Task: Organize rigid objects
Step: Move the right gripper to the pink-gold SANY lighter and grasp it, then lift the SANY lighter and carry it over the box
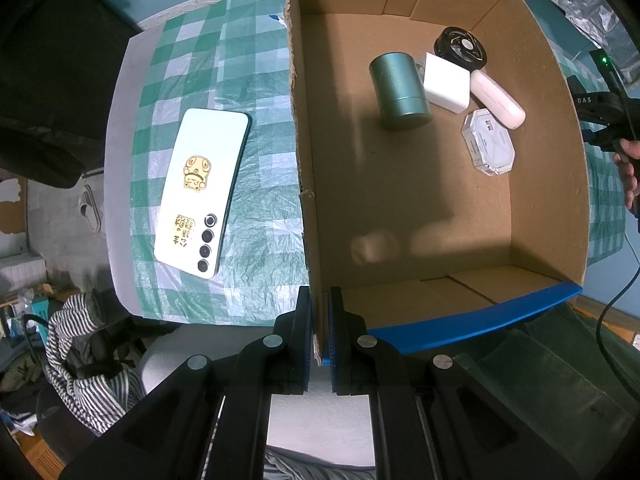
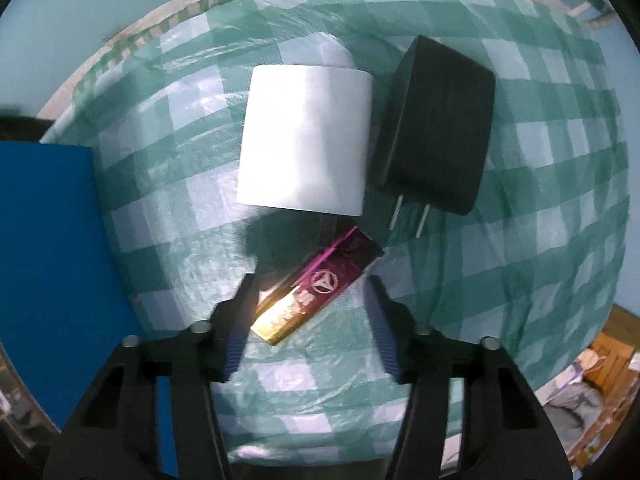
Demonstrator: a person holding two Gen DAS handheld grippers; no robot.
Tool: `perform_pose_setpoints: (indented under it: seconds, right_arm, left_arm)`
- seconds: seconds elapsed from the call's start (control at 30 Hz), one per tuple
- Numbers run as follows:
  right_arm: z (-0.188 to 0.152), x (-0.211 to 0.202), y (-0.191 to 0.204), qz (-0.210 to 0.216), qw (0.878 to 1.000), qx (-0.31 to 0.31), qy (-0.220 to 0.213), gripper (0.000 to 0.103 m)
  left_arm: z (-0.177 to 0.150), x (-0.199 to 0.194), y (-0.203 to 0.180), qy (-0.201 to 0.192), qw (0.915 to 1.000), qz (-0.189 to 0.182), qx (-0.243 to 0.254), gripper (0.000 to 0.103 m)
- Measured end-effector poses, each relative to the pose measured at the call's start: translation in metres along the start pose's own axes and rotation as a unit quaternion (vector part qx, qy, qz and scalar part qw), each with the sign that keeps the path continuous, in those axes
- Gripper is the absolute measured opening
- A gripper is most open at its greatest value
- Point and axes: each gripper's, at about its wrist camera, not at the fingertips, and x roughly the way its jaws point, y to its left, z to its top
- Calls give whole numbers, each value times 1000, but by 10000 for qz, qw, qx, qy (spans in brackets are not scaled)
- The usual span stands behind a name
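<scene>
While L gripper (image 1: pixel 320 320) pins box (image 1: pixel 540 160) wall, we straddle lighter (image 2: pixel 316 288) w/ R gripper (image 2: pixel 310 312), jaws part-open, empty | next: centre, close, lift to box

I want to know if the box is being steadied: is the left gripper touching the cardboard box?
Touching. The left wrist view shows the left gripper shut on the near corner wall of the cardboard box, one finger on each side of it.

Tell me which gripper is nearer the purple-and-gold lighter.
Right. The right gripper straddles the lighter, its fingers on either side, not yet pressing. The left gripper is clamped on the box wall; no lighter in its view.
</scene>
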Motion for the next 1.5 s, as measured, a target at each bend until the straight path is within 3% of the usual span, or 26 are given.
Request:
perform_pose_setpoints:
  seconds: [0.37, 0.6, 0.7, 1.07, 1.17, 1.23, 1.5]
  right_arm:
    - [-18, 1, 12, -196, 9910, -1321, 27, 33]
    - [-37, 4, 18, -263, 9683, -2478, 156, 30]
    - [-41, 5, 11, -148, 9755, -2174, 296, 30]
    - [-27, 3, -10, -100, 9923, -1219, 193, 31]
    - [-19, 6, -4, -185, 9913, -1296, 171, 34]
    - [-13, 8, 1, -321, 9904, -1344, 71, 23]
    - [-32, 3, 12, -216, 9862, -1642, -56, 22]
  left_arm:
    - [-1, 1, -1, 10, 10000, -4, 1, 6]
    - [-1, 1, -1, 18, 10000, -14, -3, 6]
    - [-1, 1, -1, 23, 10000, -1, -2, 6]
    - [-1, 1, -2, 30, 10000, 21, 9, 7]
    - [-1, 1, -1, 29, 10000, 20, 15, 7]
    - [-1, 1, -1, 28, 10000, 12, 12, 7]
    - [-2, 1, -1, 27, 10000, -1, 27, 7]
